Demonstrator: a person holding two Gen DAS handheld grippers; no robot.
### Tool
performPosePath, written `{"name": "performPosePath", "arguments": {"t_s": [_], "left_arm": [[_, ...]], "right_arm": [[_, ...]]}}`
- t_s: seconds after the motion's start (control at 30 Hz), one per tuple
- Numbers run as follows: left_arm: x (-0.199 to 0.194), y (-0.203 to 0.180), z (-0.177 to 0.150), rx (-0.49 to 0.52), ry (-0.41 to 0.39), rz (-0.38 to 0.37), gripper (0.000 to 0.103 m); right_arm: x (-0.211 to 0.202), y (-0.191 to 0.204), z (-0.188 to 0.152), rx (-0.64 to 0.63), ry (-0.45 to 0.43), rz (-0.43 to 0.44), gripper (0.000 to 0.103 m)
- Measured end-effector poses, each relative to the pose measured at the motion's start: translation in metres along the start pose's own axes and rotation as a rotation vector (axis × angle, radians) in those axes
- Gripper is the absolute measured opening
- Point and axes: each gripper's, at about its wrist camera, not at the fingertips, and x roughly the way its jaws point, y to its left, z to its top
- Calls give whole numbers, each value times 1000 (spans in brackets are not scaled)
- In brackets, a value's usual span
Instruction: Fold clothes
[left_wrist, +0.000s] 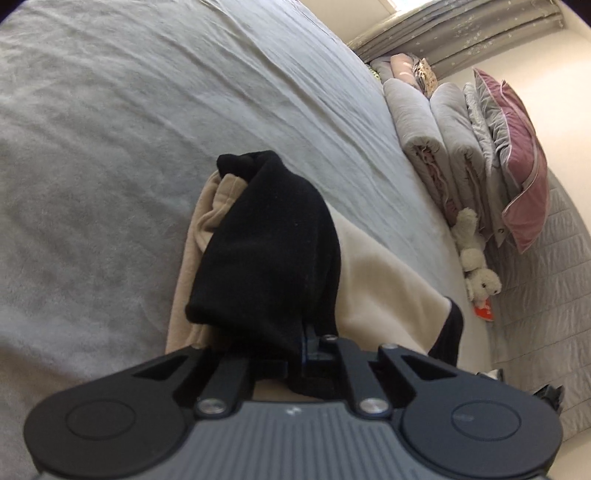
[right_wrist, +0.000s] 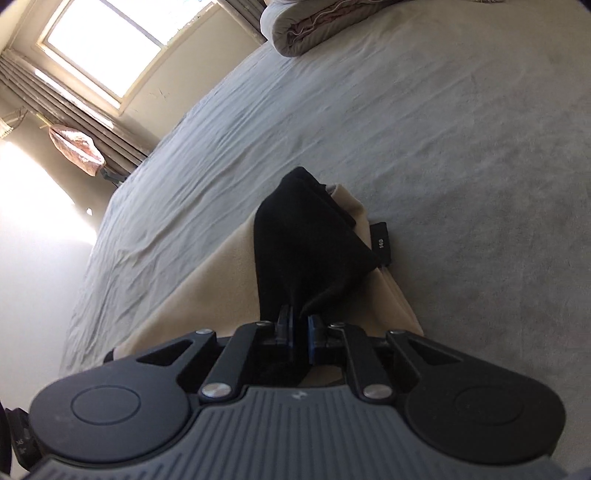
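your left gripper and right gripper each pinch closed on the black cloth, lifting it off the beige garment for folding.

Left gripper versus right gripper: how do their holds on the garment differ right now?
The left gripper has its fingers buried under the black cuff, so its pads are hidden; the right gripper shows blue pads pinching black fabric. A black size tag shows only beside the right gripper's fabric. Both are shut on black trim of the beige garment, above the grey bed sheet.
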Motion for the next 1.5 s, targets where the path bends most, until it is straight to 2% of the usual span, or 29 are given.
{"name": "performPosePath", "arguments": {"t_s": [0.1, 0.17, 0.27, 0.3, 0.33, 0.37, 0.5, 0.6, 0.7, 0.8, 0.87, 0.97, 1.1, 1.23, 1.3, 1.37, 1.43, 1.5], "left_arm": [[1, -1, -2, 45, -17, 8, 8], [-4, -2, 0, 58, -21, -6, 9], [-12, -5, 1, 76, -14, -24, 26], [-16, -7, 1, 84, -10, -35, 38], [-21, -8, 1, 96, -8, -43, 46], [-26, -11, 2, 116, -9, -47, 47], [-52, -17, 7, 198, -69, -41, 51], [-65, -16, 18, 210, -141, -14, 51], [-66, -16, 28, 200, -186, -9, 50], [-61, -28, 29, 264, -218, 36, 48], [-60, -36, 28, 319, -204, 60, 48], [-58, -38, 27, 385, -134, 93, 48], [-49, -25, 24, 424, 1, 133, 48], [-64, -21, 24, 478, -17, 149, 51], [-75, -18, 27, 475, -46, 147, 52], [-84, -11, 34, 429, -75, 137, 54], [-89, -3, 40, 365, -96, 117, 57], [-85, 7, 47, 266, -90, 68, 57]], "right_arm": [[7, 2, -7, -65, 5, -30, 9], [2, 8, -7, -121, 0, -35, 11], [-8, 14, -7, -187, -9, -38, 20], [-12, 15, -7, -203, -15, -37, 22], [-17, 16, -6, -218, -22, -36, 23], [-22, 19, -7, -243, -35, -35, 23], [-37, 33, -12, -356, -97, -37, 30], [-36, 48, -15, -436, -153, -49, 31], [-28, 59, -13, -492, -198, -40, 31], [-18, 70, -15, -539, -214, -11, 31], [-10, 77, -19, -580, -218, -3, 31], [-1, 87, -23, -634, -218, 5, 31], [5, 89, -25, -668, -190, 8, 31], [5, 84, -24, -694, -190, -20, 31], [2, 80, -20, -690, -207, -46, 31], [-2, 73, -12, -645, -222, -82, 34], [-9, 60, 0, -549, -219, -95, 36], [-15, 44, 10, -434, -184, -72, 37]]}}
